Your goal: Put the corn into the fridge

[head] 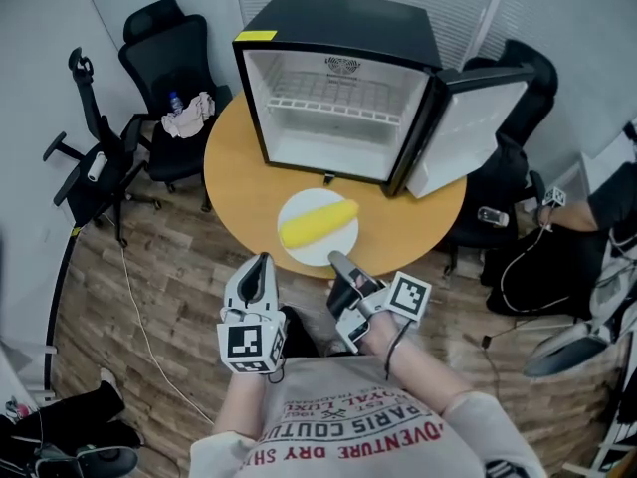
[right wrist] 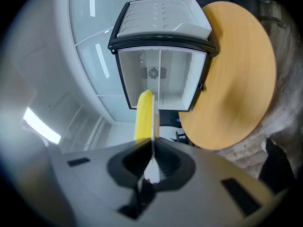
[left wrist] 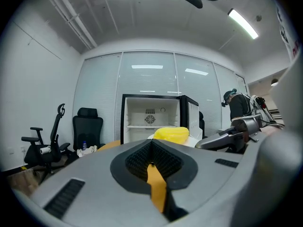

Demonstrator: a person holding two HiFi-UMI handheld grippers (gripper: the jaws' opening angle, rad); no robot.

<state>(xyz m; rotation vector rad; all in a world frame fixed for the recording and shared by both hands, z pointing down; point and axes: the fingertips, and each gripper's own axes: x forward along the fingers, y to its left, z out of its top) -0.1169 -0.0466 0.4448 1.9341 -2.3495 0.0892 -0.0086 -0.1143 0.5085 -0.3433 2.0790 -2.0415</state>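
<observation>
Left edge: black office chair (head: pixel 164 63) with a crumpled cloth (head: pixel 187 116) on its seat, standing beside the round wooden tabletop (head: pixel 239 187). Left gripper (head: pixel 262 260) hovers near the tabletop's front edge, jaws together with nothing between them, pointing toward the fridge. Just right of it is a white plate (head: pixel 320 253) at the front of the tabletop, with one yellow corn (head: pixel 318 223) lying across it, not in the fridge yet. Behind the plate, the black mini fridge (head: pixel 338 23) stands open and its white interior is empty apart from a bare wire shelf (head: pixel 328 103). Right gripper (head: pixel 336 259) is clamped on the plate's near rim. Fridge door (head: pixel 466 127) is swung out to the right.
</observation>
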